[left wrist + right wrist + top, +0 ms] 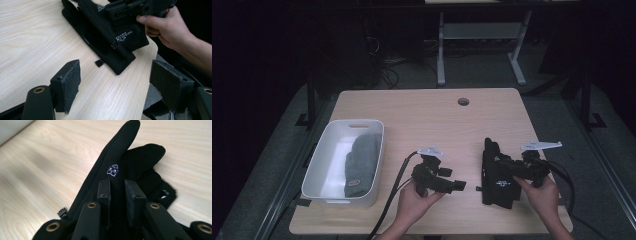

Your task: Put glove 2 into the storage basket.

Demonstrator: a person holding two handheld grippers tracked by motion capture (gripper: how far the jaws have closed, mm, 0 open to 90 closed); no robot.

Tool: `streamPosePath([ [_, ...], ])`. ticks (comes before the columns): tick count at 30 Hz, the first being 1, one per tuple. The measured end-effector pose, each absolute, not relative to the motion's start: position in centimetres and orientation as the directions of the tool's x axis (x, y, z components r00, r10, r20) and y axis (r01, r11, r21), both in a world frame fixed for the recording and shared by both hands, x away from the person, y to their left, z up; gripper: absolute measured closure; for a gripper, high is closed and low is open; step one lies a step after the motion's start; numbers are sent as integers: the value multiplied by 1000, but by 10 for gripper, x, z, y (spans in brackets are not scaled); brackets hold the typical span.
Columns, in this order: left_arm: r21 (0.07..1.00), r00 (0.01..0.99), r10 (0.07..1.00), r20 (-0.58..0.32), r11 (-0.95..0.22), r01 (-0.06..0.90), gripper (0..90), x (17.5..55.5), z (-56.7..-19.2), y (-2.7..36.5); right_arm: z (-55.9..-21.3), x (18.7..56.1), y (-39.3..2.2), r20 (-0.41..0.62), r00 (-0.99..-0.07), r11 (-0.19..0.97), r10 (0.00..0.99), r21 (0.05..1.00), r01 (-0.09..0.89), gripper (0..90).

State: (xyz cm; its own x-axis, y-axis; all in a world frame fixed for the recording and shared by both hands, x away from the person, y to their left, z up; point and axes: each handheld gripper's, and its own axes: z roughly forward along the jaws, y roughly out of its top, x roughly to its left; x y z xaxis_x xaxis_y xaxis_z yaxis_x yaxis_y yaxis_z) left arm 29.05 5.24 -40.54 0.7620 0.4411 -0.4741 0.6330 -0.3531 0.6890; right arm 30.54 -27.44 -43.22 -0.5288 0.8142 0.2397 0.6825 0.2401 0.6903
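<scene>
Gloves occupy the right tool in the high view: it is clamped on a black glove that lies on the worktop directly under and ahead of it. The left tool points toward that glove from just beside it, jaws apart with nothing between them. Well off to the left tool's far side sits a white bin holding a grey glove. A round hole in the worktop lies well beyond both tools.

From the left gripper view, the left tool stands wide open over bare wood, and the black glove lies just ahead of its pads, apart from them. A small black tab at the glove's cuff edge sits nearest the jaws. The person's other hand is beyond the glove.

From the right gripper view, the right tool pinches a fold of the black glove, whose fingers stretch away ahead of the jaws.

My judgement: the grip takes only a thin ridge of soft fabric, so a quick lift could let the glove slip out or leave it dangling and dragging. The glove also lies near the worktop's front edge, so a drop could send it over. Nothing stands between the tools and the bin except the left tool itself, which sits in the path.
</scene>
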Motion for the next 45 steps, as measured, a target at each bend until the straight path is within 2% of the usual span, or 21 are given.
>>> streamPosePath([
  [3, 687, 762, 440, -475, -356, 633, 245, 291, -407, 52, -438, 306, -272, 234, -537, 258, 811, 679, 687, 692],
  [5, 687, 762, 439, -477, -355, 634, 245, 291, -407, 52, -439, 306, -272, 216, -534, 274, 817, 669, 691, 572],
  [9, 689, 762, 439, -476, -353, 633, 245, 290, -407, 52, -432, 299, -280, 181, -535, 281, 825, 690, 667, 507],
  [11, 689, 764, 438, -474, -356, 631, 245, 291, -407, 52, -430, 296, -284, 179, -532, 276, 827, 697, 662, 503],
  [16, 683, 764, 435, -477, -363, 634, 245, 290, -410, 46, -432, 280, -305, 171, -537, 278, 826, 704, 653, 649],
  [18, 679, 761, 433, -483, -364, 637, 245, 291, -412, 44, -436, 272, -311, 183, -562, 285, 807, 713, 641, 776],
  [21, 677, 761, 433, -483, -367, 638, 245, 290, -413, 42, -439, 265, -310, 172, -581, 312, 796, 706, 636, 866],
  [24, 675, 764, 429, -482, -373, 636, 245, 289, -414, 39, -445, 262, -308, 191, -586, 316, 787, 691, 650, 890],
  [31, 667, 762, 425, -489, -380, 640, 246, 286, -421, 37, -455, 257, -298, 205, -610, 342, 766, 674, 655, 885],
  [35, 655, 750, 422, -510, -375, 656, 246, 287, -428, 31, -457, 260, -290, 295, -612, 327, 733, 637, 698, 824],
  [38, 647, 751, 412, -516, -387, 657, 247, 287, -432, 23, -454, 261, -287, 290, -619, 328, 730, 646, 689, 763],
  [43, 632, 746, 414, -522, -400, 664, 247, 289, -439, 5, -447, 269, -288, 249, -602, 308, 759, 677, 668, 561],
  [45, 631, 746, 421, -516, -402, 664, 251, 291, -443, -2, -445, 275, -292, 247, -564, 275, 788, 679, 681, 465],
])
